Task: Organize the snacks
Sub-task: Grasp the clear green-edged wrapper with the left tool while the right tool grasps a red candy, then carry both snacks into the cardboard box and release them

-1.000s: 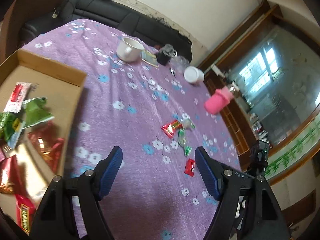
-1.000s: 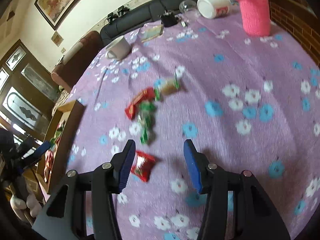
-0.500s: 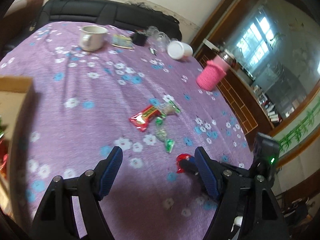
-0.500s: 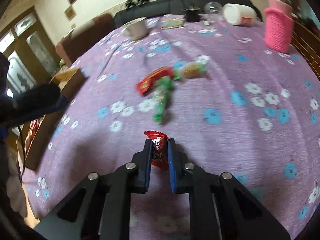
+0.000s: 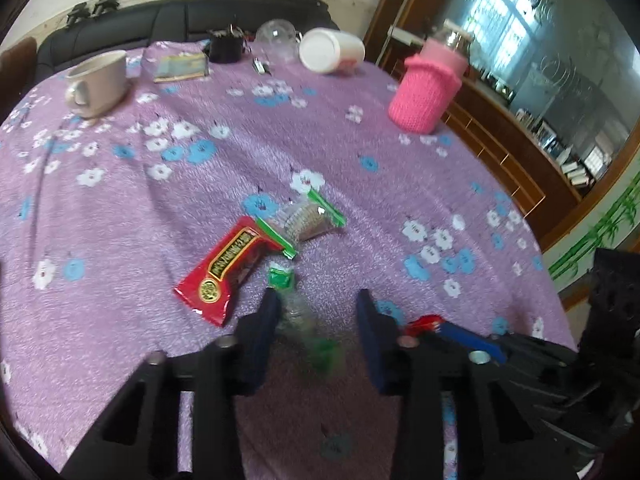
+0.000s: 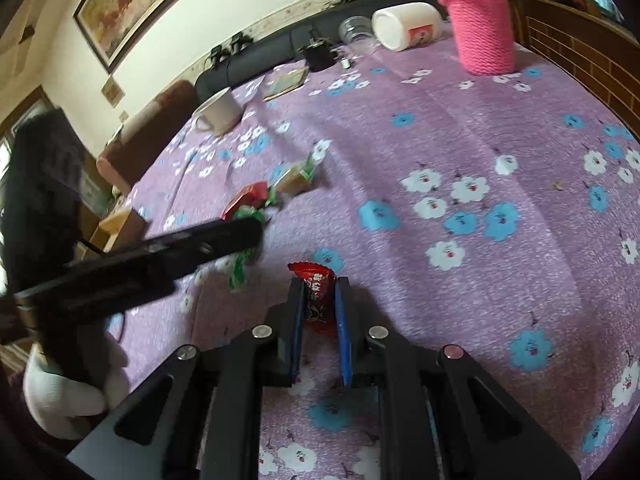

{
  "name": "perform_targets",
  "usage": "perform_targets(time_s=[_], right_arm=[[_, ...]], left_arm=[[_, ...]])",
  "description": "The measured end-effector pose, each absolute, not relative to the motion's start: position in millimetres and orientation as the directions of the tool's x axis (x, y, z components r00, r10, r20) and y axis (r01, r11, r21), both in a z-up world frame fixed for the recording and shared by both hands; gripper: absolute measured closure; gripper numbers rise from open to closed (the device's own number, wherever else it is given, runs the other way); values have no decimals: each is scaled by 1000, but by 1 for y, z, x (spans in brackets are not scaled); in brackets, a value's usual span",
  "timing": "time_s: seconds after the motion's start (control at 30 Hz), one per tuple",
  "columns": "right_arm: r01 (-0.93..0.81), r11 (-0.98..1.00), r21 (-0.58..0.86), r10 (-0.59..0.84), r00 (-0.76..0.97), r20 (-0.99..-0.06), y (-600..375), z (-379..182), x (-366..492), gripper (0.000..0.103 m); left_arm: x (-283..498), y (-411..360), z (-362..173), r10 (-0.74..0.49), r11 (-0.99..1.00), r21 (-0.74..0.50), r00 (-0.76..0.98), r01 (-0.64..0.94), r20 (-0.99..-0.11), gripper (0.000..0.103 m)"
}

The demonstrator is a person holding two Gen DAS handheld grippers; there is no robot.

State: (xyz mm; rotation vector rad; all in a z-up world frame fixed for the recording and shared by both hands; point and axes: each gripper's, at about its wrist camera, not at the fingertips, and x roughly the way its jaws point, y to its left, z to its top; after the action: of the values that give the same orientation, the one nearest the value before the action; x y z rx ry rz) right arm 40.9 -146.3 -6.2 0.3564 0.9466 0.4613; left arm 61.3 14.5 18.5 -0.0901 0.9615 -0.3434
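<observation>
My left gripper point(image 5: 318, 312) is open, its fingers on either side of a clear snack wrapper with green ends point(image 5: 304, 324) on the purple cloth. A long red packet point(image 5: 228, 266) and a clear cracker packet with green ends point(image 5: 306, 222) lie just beyond. My right gripper point(image 6: 319, 300) is shut on a small red snack packet point(image 6: 316, 300), held just above the cloth. That packet point(image 5: 424, 322) and the right gripper's blue fingers point(image 5: 472, 340) show at the left view's lower right. The left gripper point(image 6: 224, 236) crosses the right wrist view over the green wrapper point(image 6: 240, 266).
A white mug point(image 5: 98, 82), a booklet point(image 5: 182, 68), a black pot point(image 5: 226, 46), a glass jar point(image 5: 278, 38), a tipped white tub point(image 5: 330, 50) and a pink knit-covered jar point(image 5: 426, 90) stand at the table's far side. The cardboard box's corner point(image 6: 118, 222) shows at left.
My left gripper swung away from the cardboard box and came down around the green-ended wrapper. My right gripper closed on the small red packet and lifted it slightly.
</observation>
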Motion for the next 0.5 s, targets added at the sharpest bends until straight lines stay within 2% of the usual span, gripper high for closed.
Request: perform_targets(time_s=[0.07,0.1,0.27,0.5], right_arm=[[-206,839,503,535,482,-694,-149,-11,43,87],[-206,837,507,537,483,-691,-150,-11,43,87],[-218,838,499,537,486,-689,-147,-11,44,87],[-225,830,510,548,494,-675,-148,-10,44,87]], left_arm=[[64,13,13,-305,949,-208,516,239,-800,82],[62,14,12,-302,950,-204,526,238,-795,84],[54,27,15,-324,945,-241,533,221,-781,85],[15,70,36,-405,907,-391,583,158,-704,85]])
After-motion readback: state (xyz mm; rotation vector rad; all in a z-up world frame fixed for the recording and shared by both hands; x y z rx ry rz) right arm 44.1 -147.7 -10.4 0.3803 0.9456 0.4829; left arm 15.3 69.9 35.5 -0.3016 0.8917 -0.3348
